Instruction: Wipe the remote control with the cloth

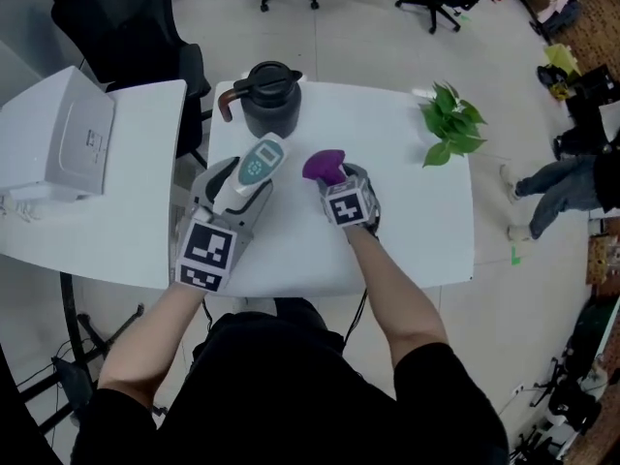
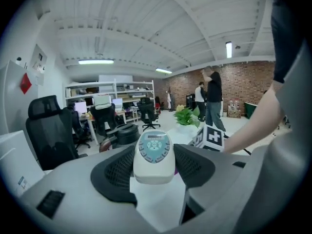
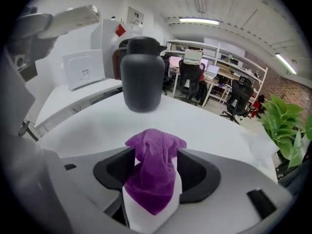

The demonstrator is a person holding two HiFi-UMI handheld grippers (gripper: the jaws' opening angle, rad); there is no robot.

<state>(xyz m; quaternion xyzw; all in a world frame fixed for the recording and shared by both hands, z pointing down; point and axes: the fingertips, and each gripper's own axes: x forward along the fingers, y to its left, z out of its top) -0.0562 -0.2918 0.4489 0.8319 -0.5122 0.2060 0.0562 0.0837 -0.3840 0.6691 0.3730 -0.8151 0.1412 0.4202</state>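
Head view only: my two forearms, with my left gripper (image 1: pixel 247 184) and my right gripper (image 1: pixel 339 177) side by side over the white desk (image 1: pixel 417 221); a second desk (image 1: pixel 126 231) at the left carries a white box (image 1: pixel 60 141); a person's legs (image 1: pixel 557 187) show on the floor at the right
Left gripper view only: the keypad face of the remote control (image 2: pixel 154 152), people (image 2: pixel 213 99) standing before a brick wall (image 2: pixel 246 87), and my right gripper's marker cube just right of the remote control
Right gripper view only: the purple cloth (image 3: pixel 153 172) close up, with the remote control high at the top left
Desk: white, with a dark jug (image 1: pixel 269 98) at its far edge and a potted plant (image 1: pixel 450 124) near the far right corner
Room: open office with black swivel chairs, shelves, screens and strip lights on a white ceiling
My left fingers: partly apart and clamped on the sides of the remote control, which is off the desk with its top end tilted toward the jug
My right fingers: spread wide, with the cloth bunched loosely between them and not squeezed; it rises above the tips, near the middle of the desk and just right of the remote control
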